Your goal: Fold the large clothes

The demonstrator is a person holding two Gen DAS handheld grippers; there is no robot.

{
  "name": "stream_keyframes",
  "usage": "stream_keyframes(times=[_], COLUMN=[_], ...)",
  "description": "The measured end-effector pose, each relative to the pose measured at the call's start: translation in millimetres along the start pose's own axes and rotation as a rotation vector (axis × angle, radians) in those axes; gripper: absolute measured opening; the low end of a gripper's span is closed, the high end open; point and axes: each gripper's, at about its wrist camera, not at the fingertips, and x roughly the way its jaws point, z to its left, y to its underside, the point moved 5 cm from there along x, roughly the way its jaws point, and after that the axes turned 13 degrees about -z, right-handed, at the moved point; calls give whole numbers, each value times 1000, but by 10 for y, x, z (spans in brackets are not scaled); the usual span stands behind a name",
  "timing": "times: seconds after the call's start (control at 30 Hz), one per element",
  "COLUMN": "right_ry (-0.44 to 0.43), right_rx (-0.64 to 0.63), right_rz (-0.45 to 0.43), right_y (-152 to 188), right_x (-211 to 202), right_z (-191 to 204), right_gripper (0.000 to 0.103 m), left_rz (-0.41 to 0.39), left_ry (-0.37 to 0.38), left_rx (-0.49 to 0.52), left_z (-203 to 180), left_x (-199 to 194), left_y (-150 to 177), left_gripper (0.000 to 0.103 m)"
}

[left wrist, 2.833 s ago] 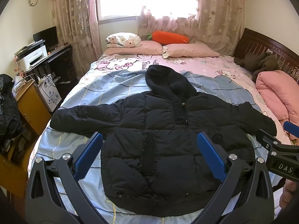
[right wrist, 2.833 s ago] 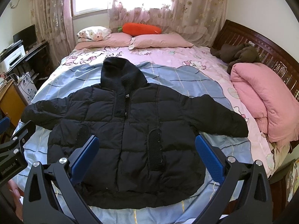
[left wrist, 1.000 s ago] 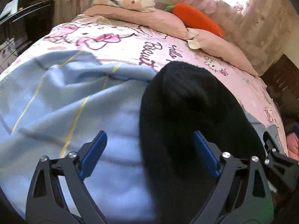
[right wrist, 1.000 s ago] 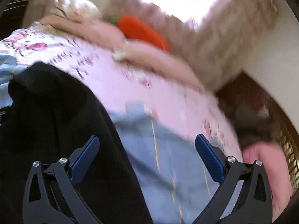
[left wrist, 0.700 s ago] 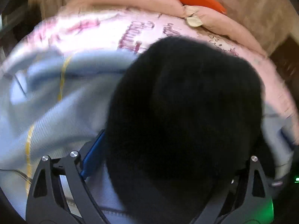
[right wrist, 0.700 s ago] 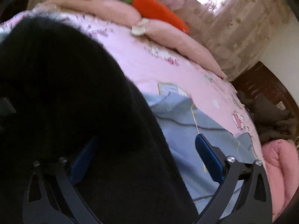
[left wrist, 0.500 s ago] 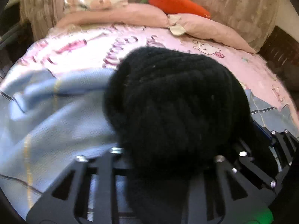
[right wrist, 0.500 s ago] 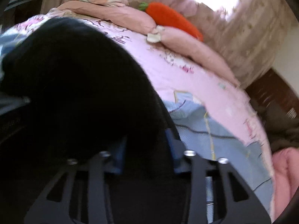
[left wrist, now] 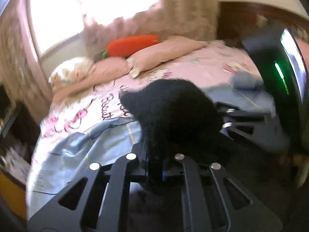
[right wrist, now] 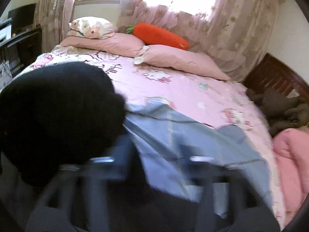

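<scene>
The black hooded jacket lies on the bed; only its hood (left wrist: 173,108) shows, bunched up and lifted off the light blue blanket (left wrist: 81,145). My left gripper (left wrist: 155,166) is shut on the hood's base. The other gripper's frame (left wrist: 237,119) shows just right of the hood. In the right wrist view the hood (right wrist: 58,106) fills the left. My right gripper (right wrist: 154,154) is blurred; its jaws look spread apart with only blue blanket (right wrist: 183,135) between them.
Pink pillows (right wrist: 173,58), a floral pillow (right wrist: 90,27) and an orange carrot plush (right wrist: 160,34) lie at the bed's head. A pink quilt (right wrist: 289,154) and dark cloth (right wrist: 280,106) sit by the wooden headboard at right. A desk (right wrist: 19,34) stands left.
Both grippers closed around the hood half a second ago. Now the left has lifted and tilted with the hood pinched, while the right has spread open and come off the hood.
</scene>
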Motion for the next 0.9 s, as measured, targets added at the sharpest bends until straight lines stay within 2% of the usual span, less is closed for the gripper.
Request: stream_keyframes(times=[0.03,0.07,0.1,0.17,0.2,0.27,0.37,0.4,0.47,0.57,0.63,0.7,0.8,0.87,0.9], right_ry=[39,72,70,42,23,-45,-135,-184,-264,-329,-364,-405,-507,-563,-570], right_rx=[-31,-61,-79,-82,-41,99,315,404,484,502,571,695,954,1084,1110], right_rz=[-32,-71,-80,-43,9,105,199,261,360,410,443,492,532,549,556], right_y=[1,7,36,112,191,324,492,580,714,742,776,769,770,758,739], right_x=[-205,-384,-453,-512,-554,-572,-691,-656,-571,-480,-400,-268,-167,-106,-80], right_z=[-68,-112,-139,-160,-210,-251,-199,-129,81,360,477,551,609,705,732], right_gripper=[102,102,102,102,102,102,102,102,102,102,102,102,102,102,102], left_rz=[5,9,12,27,37,62,97,111,115,93,93,90,84,80,80], left_ry=[17,33,31,37,41,45,36,35,33,40,45,43,47,48,51], left_rx=[-1,-22,-39,-55,-60,-57,-32,-39,-47,-63,-99,-97,-95,-109,-122], left_z=[-59,-128,-166,-206,-220,-212,-246,-231,-165,-90,-31,11,50,95,122], left_x=[-98,-241,-356,-518,-593,-703,-835,-868,-879,-980,-979,-953,-941,-926,-914], left_y=[10,42,90,208,305,521,810,887,930,935,944,956,974,980,979], left_gripper=[9,8,9,8,8,8,8,8,8,8,8,8,8,8,8])
